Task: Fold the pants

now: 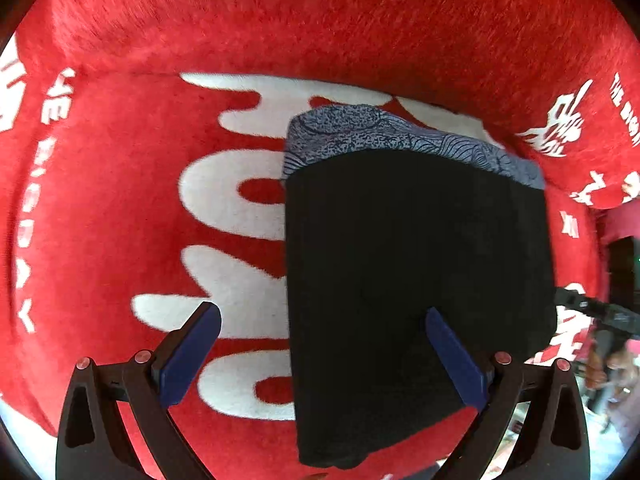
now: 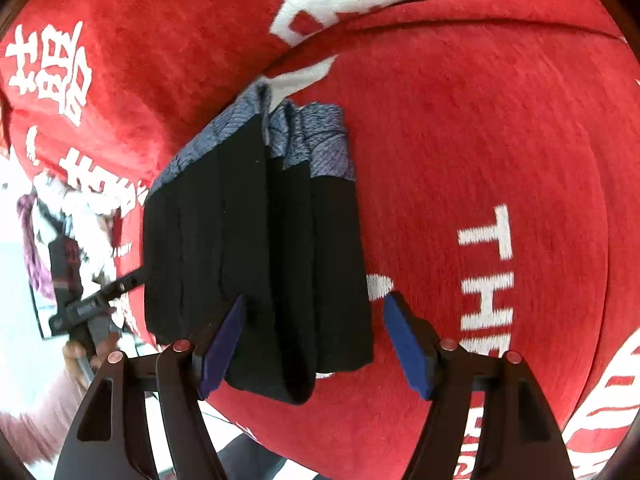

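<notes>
Couch: a red plush seat with large white lettering carries everything here; its pile looks soft and grippy, so cloth should stay put rather than slide.
Pants: the black pants lie on the seat cushion as a compact, layered rectangle, already folded over several times by the look of it.
Patterned band: a blue-grey printed band shows at the far end of the bundle, beyond the black layers.
Handling: judged soft, light and limp; the stack will sag and slip open if lifted by one layer only, so all layers should be pinched together.
Where to hold: the near edge, where the folds pile thickest, or the two near corners, one per gripper.
Left gripper: the left gripper hangs over the near left part of the bundle, jaws spread wide, holding nothing.
Right gripper: the right gripper straddles the near right edge, jaws apart, pads clear of the cloth.
Stage: probably released after a fold.
</notes>
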Tool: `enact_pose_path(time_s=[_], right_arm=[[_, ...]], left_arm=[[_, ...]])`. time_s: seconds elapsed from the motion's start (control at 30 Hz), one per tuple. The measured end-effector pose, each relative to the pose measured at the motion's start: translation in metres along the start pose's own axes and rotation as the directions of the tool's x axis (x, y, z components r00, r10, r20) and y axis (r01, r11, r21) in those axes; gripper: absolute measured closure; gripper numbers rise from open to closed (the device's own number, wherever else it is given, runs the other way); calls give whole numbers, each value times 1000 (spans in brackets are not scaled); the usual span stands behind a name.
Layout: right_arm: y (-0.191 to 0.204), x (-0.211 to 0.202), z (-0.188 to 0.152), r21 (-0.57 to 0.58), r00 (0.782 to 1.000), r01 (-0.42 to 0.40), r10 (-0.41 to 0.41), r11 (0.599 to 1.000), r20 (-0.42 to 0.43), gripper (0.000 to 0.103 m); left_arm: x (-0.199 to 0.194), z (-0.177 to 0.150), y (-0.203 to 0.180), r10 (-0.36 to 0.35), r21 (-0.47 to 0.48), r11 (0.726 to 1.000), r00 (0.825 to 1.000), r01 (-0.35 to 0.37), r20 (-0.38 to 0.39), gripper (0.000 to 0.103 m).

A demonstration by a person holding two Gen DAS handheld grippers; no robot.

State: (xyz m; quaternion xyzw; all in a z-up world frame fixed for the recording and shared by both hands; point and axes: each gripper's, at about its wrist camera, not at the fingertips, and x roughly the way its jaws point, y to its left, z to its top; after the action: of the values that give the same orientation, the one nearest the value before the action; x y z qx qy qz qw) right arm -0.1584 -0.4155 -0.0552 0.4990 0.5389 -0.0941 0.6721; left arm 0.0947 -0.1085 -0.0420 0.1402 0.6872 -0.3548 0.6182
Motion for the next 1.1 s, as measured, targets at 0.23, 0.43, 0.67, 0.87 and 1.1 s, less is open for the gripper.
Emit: enact_pose_path(time_s=[0.23,0.43,0.67,0.87,1.1], right_arm=[[-10,18,15,-10,990,-132,131,991,-50,27],[-15,40,34,18,975,-213,214,977,-56,26],[-16,42,37,50,979,-193,195,980,-53,38],[-12,37,32,73,974,-219,222,973,-38,53],[-1,21,22,85,954,-293,297,952,-44,59]], left_arm=[[21,13,-9,-70,32,997,998,70,-4,0],[41,23,-26,-112,35,993,994,112,-9,0],[41,21,-32,-106,-9,994,994,106,-10,9],[14,9,-46,-112,48,993,992,109,63,43],[-17,-12,-54,-109,39,994,989,106,101,47]])
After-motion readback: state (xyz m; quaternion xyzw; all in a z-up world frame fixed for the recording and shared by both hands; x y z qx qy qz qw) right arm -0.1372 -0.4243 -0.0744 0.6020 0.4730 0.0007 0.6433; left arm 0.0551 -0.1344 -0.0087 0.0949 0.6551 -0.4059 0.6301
